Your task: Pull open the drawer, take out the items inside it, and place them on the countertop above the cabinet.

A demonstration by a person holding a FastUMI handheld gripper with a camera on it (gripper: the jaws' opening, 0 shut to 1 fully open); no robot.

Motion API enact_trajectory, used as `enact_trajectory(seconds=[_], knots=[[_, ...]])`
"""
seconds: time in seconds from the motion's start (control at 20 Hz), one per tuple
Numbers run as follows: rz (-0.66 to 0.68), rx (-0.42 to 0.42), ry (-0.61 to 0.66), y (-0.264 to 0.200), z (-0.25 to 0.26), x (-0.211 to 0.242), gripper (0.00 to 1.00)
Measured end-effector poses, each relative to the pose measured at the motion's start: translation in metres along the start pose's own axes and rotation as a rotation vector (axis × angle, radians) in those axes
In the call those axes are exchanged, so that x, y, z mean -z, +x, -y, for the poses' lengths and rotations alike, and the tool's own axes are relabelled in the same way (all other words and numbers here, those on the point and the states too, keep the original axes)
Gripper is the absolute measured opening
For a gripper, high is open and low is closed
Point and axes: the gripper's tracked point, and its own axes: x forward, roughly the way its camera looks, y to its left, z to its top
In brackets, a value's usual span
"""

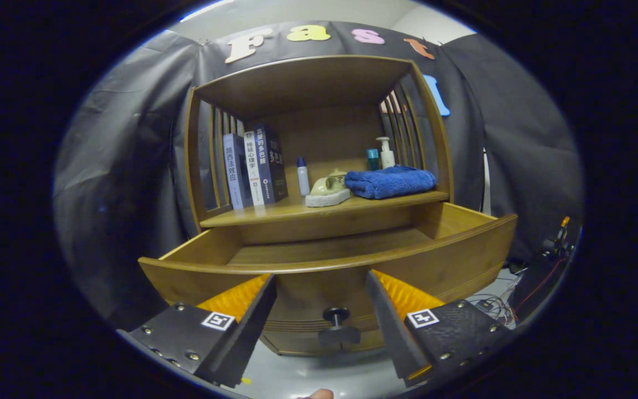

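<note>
The wooden cabinet's drawer (pixel 463 260) stands pulled out toward me, and the part of its floor that I see is bare wood. Its dark knob (pixel 336 324) sits on the drawer front, between my two fingers and just ahead of them. My gripper (pixel 320 280) is open, with nothing between its fingers, right in front of the drawer front. On the countertop (pixel 274 213) above the drawer lie a folded blue towel (pixel 390 182) and a pale green object on a white base (pixel 328 190).
On the countertop also stand upright books (pixel 255 166) at the left, a small white bottle with a blue cap (pixel 302 176), a teal container (pixel 372 159) and a white pump bottle (pixel 386 153) behind the towel. Cables (pixel 496 303) lie on the floor beside the cabinet.
</note>
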Motion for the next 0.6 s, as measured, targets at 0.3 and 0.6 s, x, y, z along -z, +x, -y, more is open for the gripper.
enact_trajectory(seconds=[0.3, 0.6], knots=[[0.005, 0.004, 0.020, 0.014, 0.000, -0.007, 0.97], [-0.014, 0.004, 0.020, 0.033, -0.003, -0.008, 0.96]])
